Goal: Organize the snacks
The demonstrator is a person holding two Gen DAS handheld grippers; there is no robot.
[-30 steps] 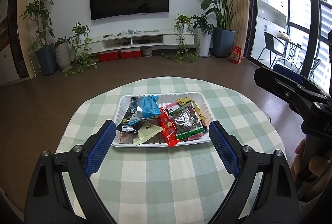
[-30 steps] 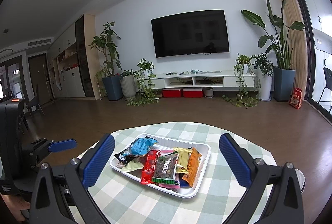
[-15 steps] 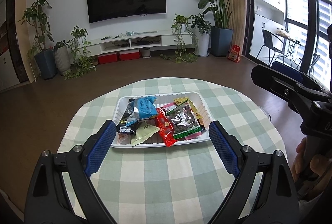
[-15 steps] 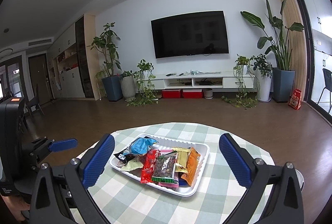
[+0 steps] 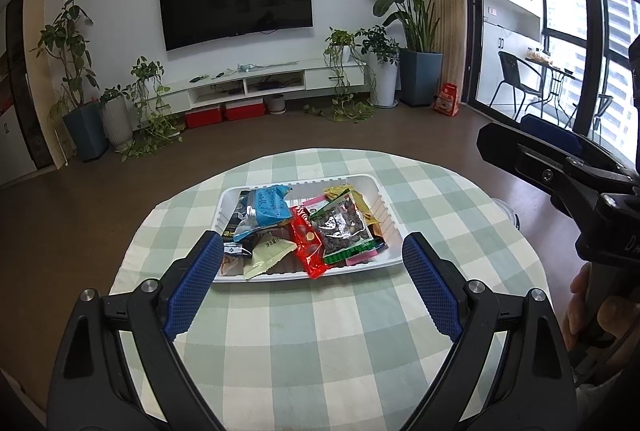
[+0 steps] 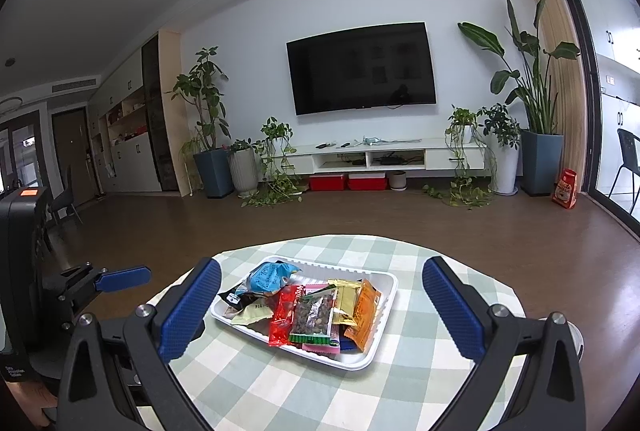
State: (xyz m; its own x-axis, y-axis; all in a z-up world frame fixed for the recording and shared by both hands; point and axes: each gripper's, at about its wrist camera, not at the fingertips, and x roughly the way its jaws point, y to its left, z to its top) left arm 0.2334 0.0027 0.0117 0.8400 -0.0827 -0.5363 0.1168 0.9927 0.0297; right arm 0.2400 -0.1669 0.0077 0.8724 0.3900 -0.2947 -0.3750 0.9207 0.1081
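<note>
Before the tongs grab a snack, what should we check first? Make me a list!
1. Left tongs open, nothing between them: ok.
2. Right tongs open, nothing between them: ok.
3. Tray flat on the checked tablecloth: ok.
4. Snacks all inside the tray: ok.
5. Blue packet on top, free to grab: ok.
6. What lies under the pile: cannot tell.

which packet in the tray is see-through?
The green-edged packet of dark nuts, beside the red packet; the other wrappers are opaque.
</note>
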